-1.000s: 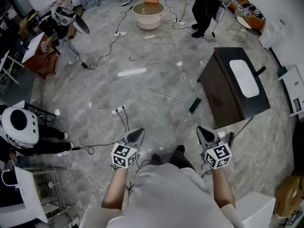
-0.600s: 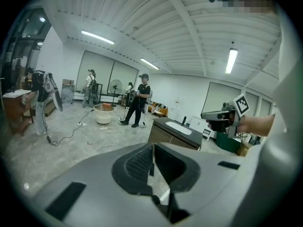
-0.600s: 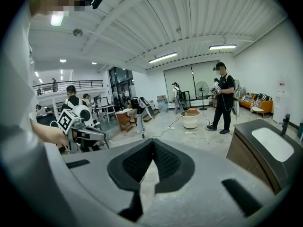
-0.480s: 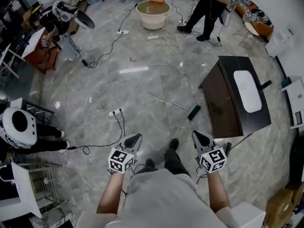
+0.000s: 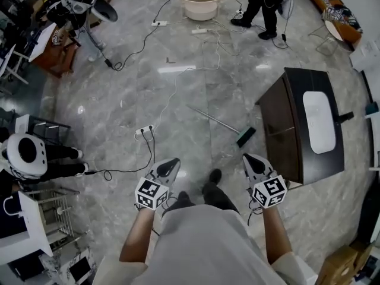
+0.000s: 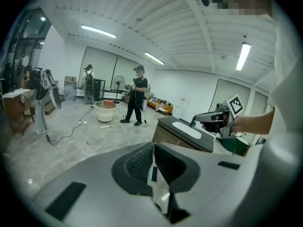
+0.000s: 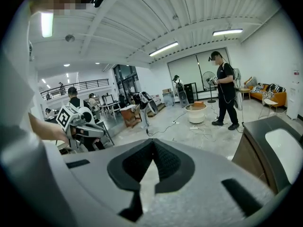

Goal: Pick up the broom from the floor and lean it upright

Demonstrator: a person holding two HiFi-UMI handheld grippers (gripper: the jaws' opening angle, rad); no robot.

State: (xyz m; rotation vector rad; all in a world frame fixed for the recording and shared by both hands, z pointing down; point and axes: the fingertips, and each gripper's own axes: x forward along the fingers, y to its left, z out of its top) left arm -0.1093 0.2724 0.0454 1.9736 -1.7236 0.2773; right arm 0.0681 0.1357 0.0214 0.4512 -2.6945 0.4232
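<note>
Both are closed on nothing, your left gripper (image 5: 171, 162) and right gripper (image 5: 250, 158). The broom (image 5: 225, 125) lies just ahead, its thin handle barely readable against the grey floor (image 5: 107, 105).

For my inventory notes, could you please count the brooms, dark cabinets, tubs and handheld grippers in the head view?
Broom: 1
Cabinet: 1
Tub: 1
Grippers: 2 (left gripper, right gripper)
Total: 5

Open floor (image 5: 119, 111) ahead, cabinet (image 5: 291, 123) right, cables (image 5: 151, 154) left
</note>
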